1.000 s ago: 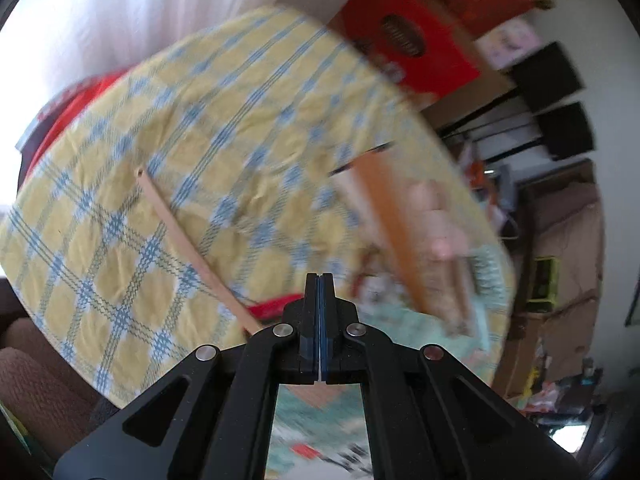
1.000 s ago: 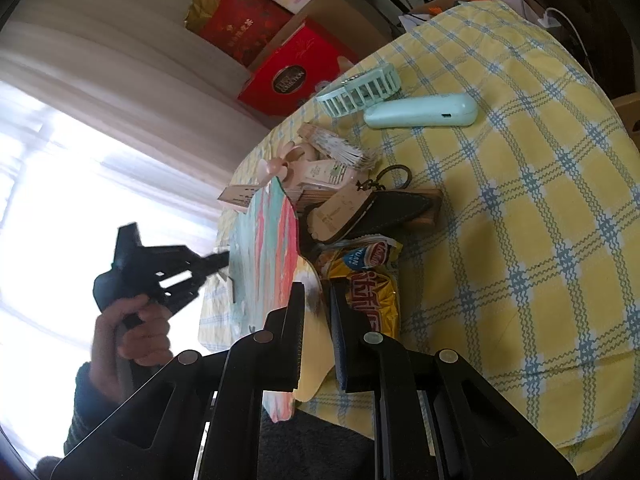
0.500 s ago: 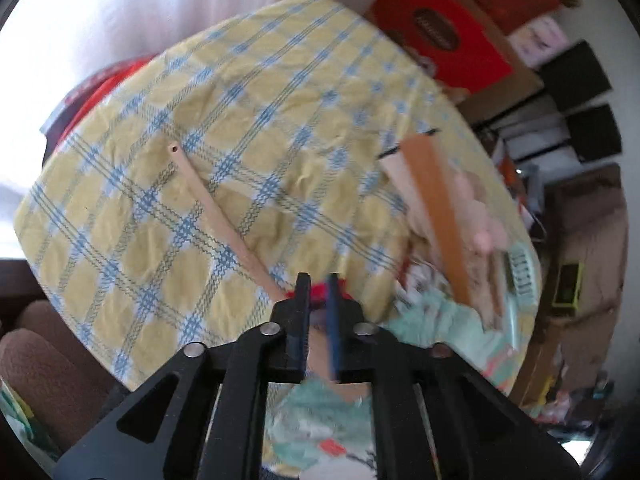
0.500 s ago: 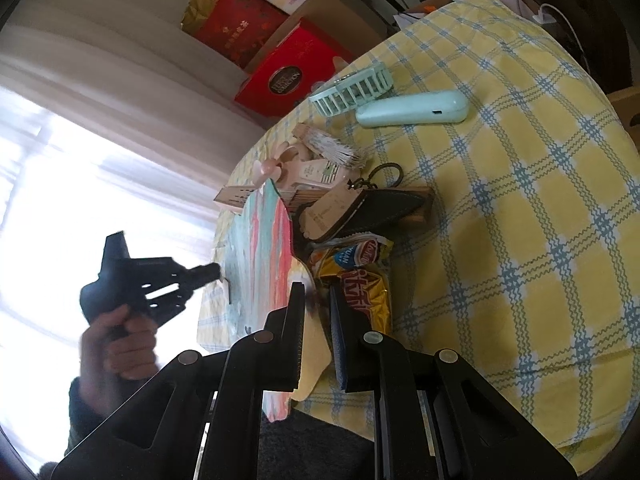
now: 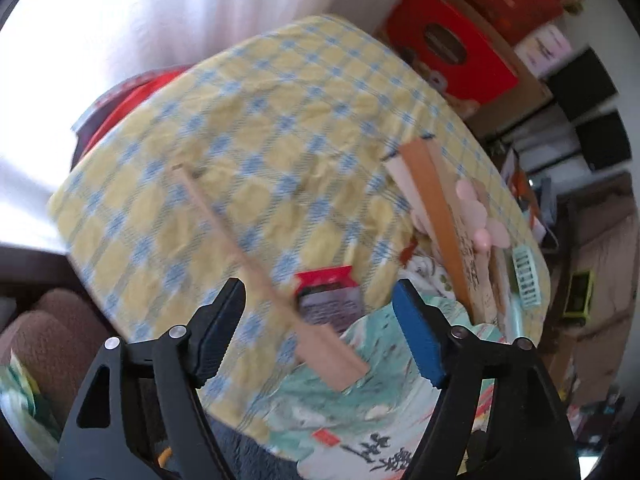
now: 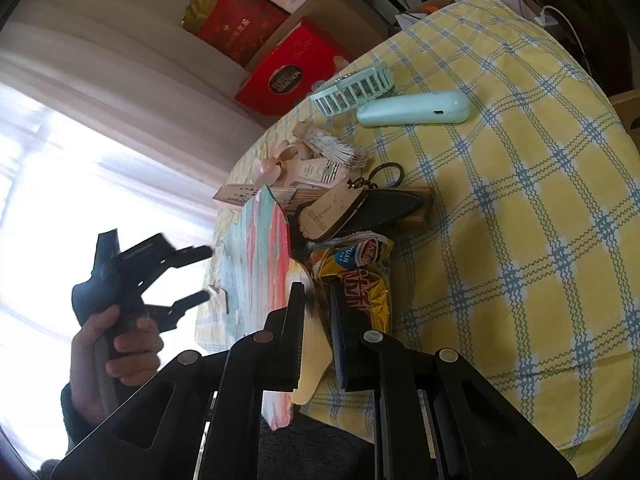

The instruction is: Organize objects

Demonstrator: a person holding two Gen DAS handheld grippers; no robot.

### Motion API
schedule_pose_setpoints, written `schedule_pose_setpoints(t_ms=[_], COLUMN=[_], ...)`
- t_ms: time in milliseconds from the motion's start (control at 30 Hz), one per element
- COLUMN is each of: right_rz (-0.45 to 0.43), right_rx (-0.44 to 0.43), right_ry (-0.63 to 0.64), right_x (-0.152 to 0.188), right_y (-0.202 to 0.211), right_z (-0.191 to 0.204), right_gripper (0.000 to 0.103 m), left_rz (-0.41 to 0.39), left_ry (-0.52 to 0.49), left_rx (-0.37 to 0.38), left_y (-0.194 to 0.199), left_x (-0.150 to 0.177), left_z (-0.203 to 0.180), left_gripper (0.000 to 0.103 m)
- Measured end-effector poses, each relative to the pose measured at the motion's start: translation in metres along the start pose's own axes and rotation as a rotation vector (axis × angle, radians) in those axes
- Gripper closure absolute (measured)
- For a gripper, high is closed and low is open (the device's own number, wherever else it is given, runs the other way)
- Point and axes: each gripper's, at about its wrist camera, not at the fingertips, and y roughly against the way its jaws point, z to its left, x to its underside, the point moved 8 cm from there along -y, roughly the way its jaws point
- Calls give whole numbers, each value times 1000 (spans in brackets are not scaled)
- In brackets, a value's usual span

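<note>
The left hand-held gripper was opening above the wooden stick on the desk; the right hand-held gripper gripped a printed fan.

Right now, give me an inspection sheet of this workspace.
Surface: round table under a yellow-and-blue checked cloth.
Job's things: wooden stick lying loose; painted fan at the near edge.
Clutter: mint handheld fan, snack packet, dark leather pouch.
Grippers: left tool opening, nothing pinched; right tool shut on the painted fan.
Cables: white charger lead behind table.
Surroundings: red gift box, curtain.
</note>
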Motion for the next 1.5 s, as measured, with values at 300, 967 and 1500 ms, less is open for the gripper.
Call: schedule_pose_setpoints(t_ms=[300, 967, 1500], right_rz=[1, 1, 42], right_rx=[2, 14, -45], right_ry=[2, 14, -2], right_x=[0, 3, 10], right_y=[-2, -1, 5], right_z=[-1, -1, 11], right_gripper=[91, 91, 78], left_rz=[111, 147, 80], left_ry=[16, 15, 9], left_rx=[-53, 68, 122], left_y=[-27, -42, -25], left_x=[13, -4, -11], left_z=[5, 14, 0], left_gripper=[20, 85, 88])
